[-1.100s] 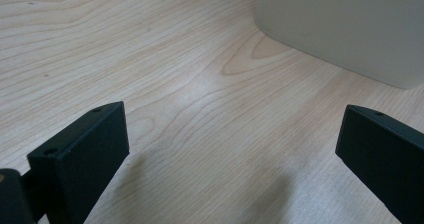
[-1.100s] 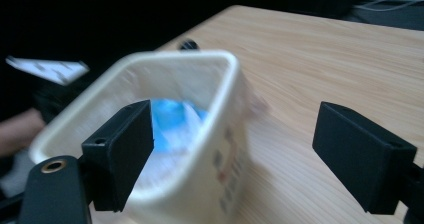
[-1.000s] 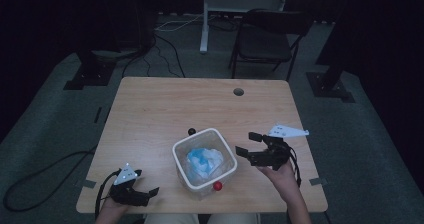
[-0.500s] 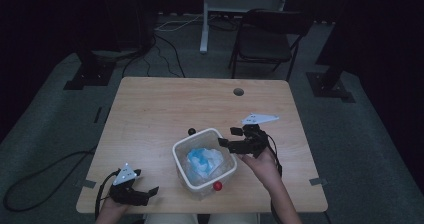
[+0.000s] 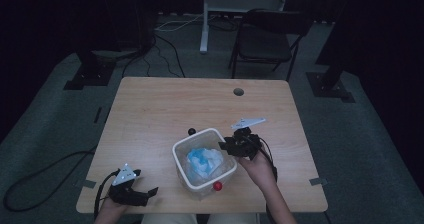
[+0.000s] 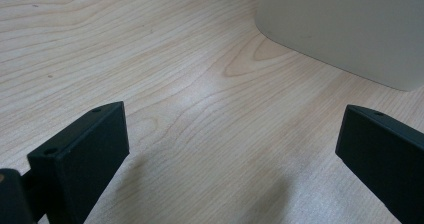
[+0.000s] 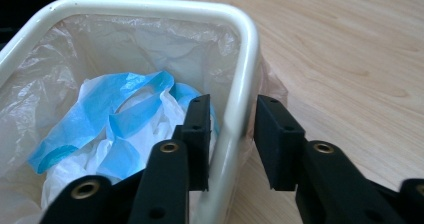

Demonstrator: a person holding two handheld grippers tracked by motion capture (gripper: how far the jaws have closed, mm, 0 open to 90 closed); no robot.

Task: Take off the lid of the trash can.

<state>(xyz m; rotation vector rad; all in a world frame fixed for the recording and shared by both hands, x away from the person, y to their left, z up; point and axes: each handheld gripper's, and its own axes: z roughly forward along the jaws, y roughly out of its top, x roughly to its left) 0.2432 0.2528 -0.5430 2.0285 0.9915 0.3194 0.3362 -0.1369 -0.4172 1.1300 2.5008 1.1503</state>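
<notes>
A pale wooden table (image 5: 165, 114) stands on grey carpet in a dim room, with a black folding chair (image 5: 267, 36) and trailing cables beyond its far edge. At the near left corner the person's hand holds the left gripper (image 6: 230, 149) low over bare wood, its jaws spread wide and holding nothing, with a wall of the white plastic bin (image 7: 240, 74) just ahead. To the right, the forearm reaches forward to the right gripper (image 7: 231, 141), whose jaws straddle the bin's rim, one inside and one outside; the gaps at the rim are too narrow to tell whether they press it, and crumpled blue and white plastic (image 7: 120, 119) lies inside the liner.
</notes>
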